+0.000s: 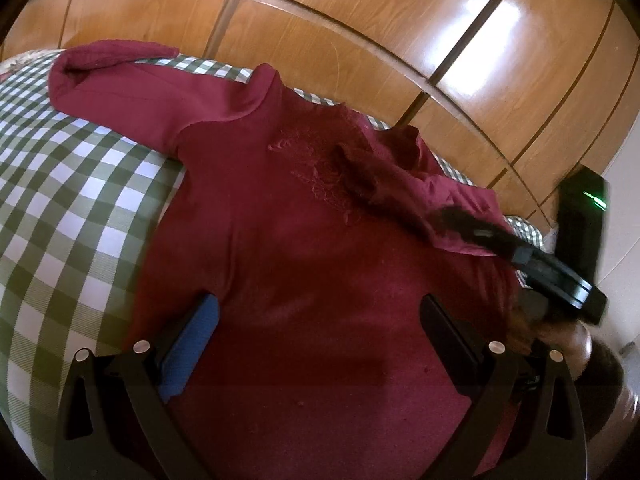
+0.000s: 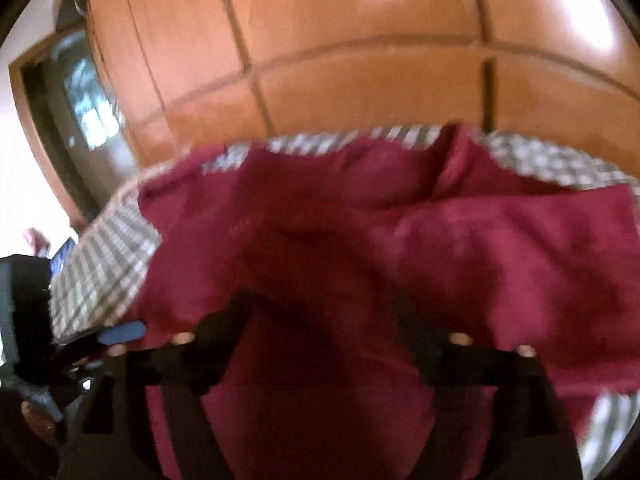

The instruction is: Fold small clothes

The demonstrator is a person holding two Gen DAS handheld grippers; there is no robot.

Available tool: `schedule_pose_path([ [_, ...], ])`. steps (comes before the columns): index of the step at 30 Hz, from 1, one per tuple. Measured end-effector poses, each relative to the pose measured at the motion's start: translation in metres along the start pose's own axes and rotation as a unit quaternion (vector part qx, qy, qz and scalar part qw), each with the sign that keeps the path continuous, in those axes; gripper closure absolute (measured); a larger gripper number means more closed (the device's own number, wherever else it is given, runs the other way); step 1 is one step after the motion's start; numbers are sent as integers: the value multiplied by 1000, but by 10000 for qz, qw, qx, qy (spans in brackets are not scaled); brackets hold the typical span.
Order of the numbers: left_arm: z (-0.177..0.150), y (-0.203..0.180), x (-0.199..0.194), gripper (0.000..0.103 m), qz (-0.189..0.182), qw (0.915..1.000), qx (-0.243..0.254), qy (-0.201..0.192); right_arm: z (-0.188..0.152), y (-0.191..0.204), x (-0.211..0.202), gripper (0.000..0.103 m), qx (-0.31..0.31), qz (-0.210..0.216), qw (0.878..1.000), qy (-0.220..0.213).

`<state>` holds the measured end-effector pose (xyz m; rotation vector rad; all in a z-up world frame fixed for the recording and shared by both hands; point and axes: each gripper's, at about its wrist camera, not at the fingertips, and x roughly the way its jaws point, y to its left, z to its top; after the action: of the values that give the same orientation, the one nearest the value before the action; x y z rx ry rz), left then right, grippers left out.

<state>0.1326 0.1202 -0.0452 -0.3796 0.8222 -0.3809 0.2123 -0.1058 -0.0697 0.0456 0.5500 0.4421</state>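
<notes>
One maroon knit sweater (image 1: 304, 216) lies on the green-checked bedspread (image 1: 60, 184). The left view is sharp and shows one sleeve spread out and the other folded over the chest; the right view is blurred. The left gripper (image 1: 316, 320) and right gripper (image 2: 320, 316) both stand released, holding nothing. Glossy wooden wardrobe (image 1: 360, 32) behind.

Maroon sweater (image 1: 304, 216) lies on checked bed (image 1: 60, 200)

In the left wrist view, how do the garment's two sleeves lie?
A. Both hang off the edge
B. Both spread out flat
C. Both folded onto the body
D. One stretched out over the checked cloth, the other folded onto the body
D: on the maroon top, one sleeve stretches over the checked cloth; the other sleeve lies folded on the body.
</notes>
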Motion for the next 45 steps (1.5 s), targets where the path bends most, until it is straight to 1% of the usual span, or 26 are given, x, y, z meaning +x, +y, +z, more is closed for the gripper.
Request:
schedule_pose_path([
  [2, 4, -4, 2, 4, 175, 9997, -5, 179, -11, -8, -22, 22, 72, -258, 9993, -270],
  [3, 8, -9, 1, 4, 301, 9990, -51, 339, -14, -12, -36, 21, 143, -511, 9978, -395],
  [6, 22, -22, -5, 4, 181, 9983, -290, 462, -31, -32, -72, 14, 615, -1239, 9875, -749],
  [8, 35, -34, -5, 4, 137, 9988, -252, 389, -40, -46, -91, 13, 1026, -1729, 9752, -931],
  [9, 44, -42, -2, 4, 144, 9992, -172, 333, -46, -57, -101, 13, 1324, -2004, 9657, -985],
  [12, 68, -57, 19, 4, 128, 9998, 3, 129, -59, -80, -112, 13, 1921, -2696, 9389, -940],
  [15, 88, -62, 60, 6, 296, 9991, -79, 294, -71, -91, -117, 13, 2258, -2897, 9253, -942],
  [16, 93, -61, 74, 9, 331, 9987, -119, 364, -73, -94, -118, 13, 2300, -2887, 9242, -976],
  [17, 96, -59, 89, 15, 455, 9978, -201, 441, -73, -95, -119, 13, 2317, -2860, 9246, -978],
  [19, 96, -54, 111, 27, 501, 9962, -322, 637, -74, -98, -116, 13, 2356, -2826, 9255, -894],
  [20, 95, -52, 120, 31, 591, 9952, -381, 679, -74, -99, -114, 13, 2395, -2799, 9259, -837],
  [21, 94, -52, 120, 34, 651, 9956, -351, 578, -73, -97, -112, 13, 2437, -2765, 9262, -790],
  [22, 94, -56, 119, 53, 686, 9963, -210, 469, -73, -103, -108, 13, 2512, -2737, 9256, -728],
  [23, 94, -58, 121, 86, 627, 9967, -77, 510, -74, -107, -106, 13, 2594, -2724, 9240, -686],
  [24, 95, -61, 123, 93, 603, 9962, 47, 633, -74, -110, -106, 14, 2694, -2673, 9228, -660],
  [26, 98, -60, 113, 96, 426, 9980, 48, 468, -79, -114, -107, 15, 2783, -2623, 9216, -667],
  [27, 100, -59, 105, 96, 377, 9988, 89, 306, -80, -114, -107, 15, 2777, -2630, 9214, -685],
  [31, 108, -41, 88, 96, 613, 9981, 6, -54, -79, -111, -107, 15, 2732, -2662, 9220, -668],
  [33, 104, -28, 89, 96, 746, 9972, -96, -26, -79, -111, -107, 15, 2733, -2660, 9220, -664],
  [35, 98, -20, 95, 96, 718, 9972, -119, 146, -79, -109, -107, 15, 2711, -2669, 9224, -668],
  [37, 89, -13, 100, 92, 622, 9977, -194, 189, -75, -109, -107, 14, 2667, -2643, 9246, -646],
  [39, 84, -9, 98, 90, 466, 9986, -248, 67, -71, -105, -109, 13, 2576, -2576, 9289, -668],
  [41, 82, -5, 96, 75, 268, 9993, -260, 29, -62, -98, -111, 8, 2400, -2560, 9337, -710],
  [42, 82, -6, 96, 70, 145, 9996, -233, 8, -54, -93, -111, 8, 2225, -2570, 9374, -763],
  [43, 82, -10, 100, 63, 111, 9998, -169, -7, -47, -89, -110, 6, 2092, -2604, 9391, -807],
  [45, 80, -21, 102, 56, 249, 9996, 110, -7, -28, -84, -103, 3, 1807, -2684, 9421, -885],
])
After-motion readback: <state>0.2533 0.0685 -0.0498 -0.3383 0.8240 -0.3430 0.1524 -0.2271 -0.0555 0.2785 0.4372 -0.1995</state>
